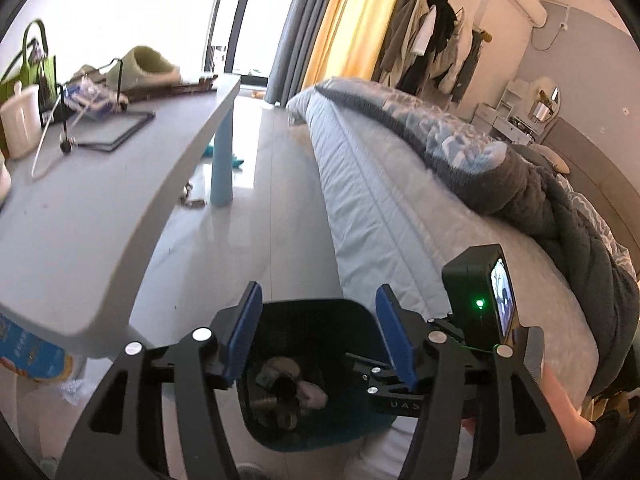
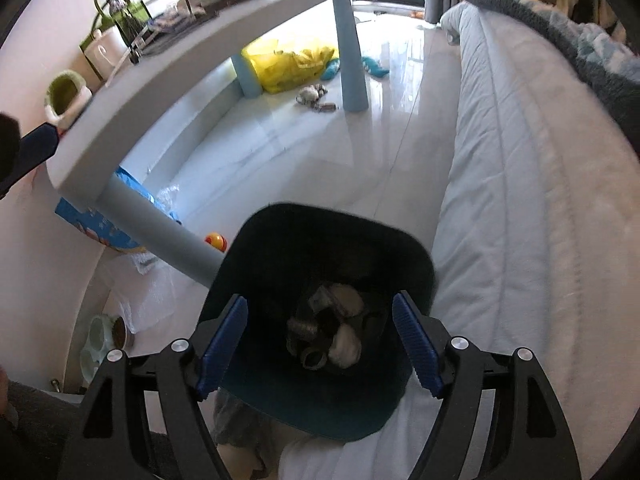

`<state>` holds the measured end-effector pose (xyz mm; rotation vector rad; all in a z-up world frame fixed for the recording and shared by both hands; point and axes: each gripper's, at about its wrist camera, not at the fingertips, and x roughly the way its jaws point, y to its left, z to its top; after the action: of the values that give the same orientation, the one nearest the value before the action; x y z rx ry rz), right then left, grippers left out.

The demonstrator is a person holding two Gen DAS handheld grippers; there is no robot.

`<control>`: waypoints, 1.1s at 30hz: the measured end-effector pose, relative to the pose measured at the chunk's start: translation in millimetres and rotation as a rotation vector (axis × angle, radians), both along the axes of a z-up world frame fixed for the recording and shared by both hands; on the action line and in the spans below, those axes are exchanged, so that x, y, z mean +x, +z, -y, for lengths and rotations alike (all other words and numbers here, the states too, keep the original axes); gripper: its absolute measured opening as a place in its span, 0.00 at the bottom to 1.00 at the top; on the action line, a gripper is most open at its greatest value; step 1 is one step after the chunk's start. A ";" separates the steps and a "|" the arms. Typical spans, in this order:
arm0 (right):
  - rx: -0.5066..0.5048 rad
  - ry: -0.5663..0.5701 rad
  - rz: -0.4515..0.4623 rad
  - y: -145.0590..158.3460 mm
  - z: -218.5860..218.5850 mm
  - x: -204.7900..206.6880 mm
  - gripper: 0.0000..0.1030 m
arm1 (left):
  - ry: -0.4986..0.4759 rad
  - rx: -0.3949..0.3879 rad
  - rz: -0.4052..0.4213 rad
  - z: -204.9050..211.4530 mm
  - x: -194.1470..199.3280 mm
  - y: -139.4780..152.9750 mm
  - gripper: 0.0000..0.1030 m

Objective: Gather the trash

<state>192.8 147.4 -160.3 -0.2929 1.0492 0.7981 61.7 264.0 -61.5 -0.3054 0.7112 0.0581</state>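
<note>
A dark teal bin (image 2: pixel 320 240) stands on the floor between the table and the bed. Crumpled paper and small rolls of trash (image 2: pixel 332 332) lie at its bottom. My right gripper (image 2: pixel 320 300) hangs over the bin's mouth, open, with nothing between its blue pads. In the left wrist view my left gripper (image 1: pixel 318 300) is also open and empty, above the same bin (image 1: pixel 312 324) and its trash (image 1: pixel 288 384). The right unit's black body with a lit screen (image 1: pixel 480 292) shows beside it, and one blue left finger (image 2: pixel 38 148) shows at the far left.
A grey table (image 1: pixel 100 208) with light blue legs (image 2: pixel 352 60) holds slippers, a white cup and a green bag. A bed (image 2: pixel 520 200) runs along the right. Under the table lie a yellow bag (image 2: pixel 288 60), small toys and a blue package (image 2: pixel 100 228). Pet bowls (image 2: pixel 100 340) sit near the wall.
</note>
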 end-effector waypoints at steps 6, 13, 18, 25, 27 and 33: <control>0.050 -0.008 0.111 31.4 28.6 -1.9 0.76 | 0.015 0.026 0.064 13.8 -0.5 22.0 0.77; 0.115 -0.129 0.231 67.6 98.3 3.6 0.90 | 0.028 0.045 0.091 37.2 -4.9 35.1 0.87; 0.139 -0.219 0.319 91.5 160.4 -2.1 0.97 | 0.021 0.078 0.103 61.9 -13.5 38.7 0.94; 0.159 -0.380 0.399 116.7 252.7 -23.2 0.97 | -0.006 0.119 0.121 98.7 -26.5 40.8 0.97; 0.157 -0.417 0.434 123.5 277.0 -33.6 0.97 | -0.016 0.155 0.133 113.3 -32.3 42.9 0.97; 0.192 -0.504 0.510 148.8 341.3 -70.8 0.97 | 0.000 0.209 0.153 140.6 -48.8 54.4 0.97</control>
<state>122.0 -193.8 -11.5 -0.0520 0.5217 0.3332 12.9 123.3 -7.1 -0.1080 0.5474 0.1076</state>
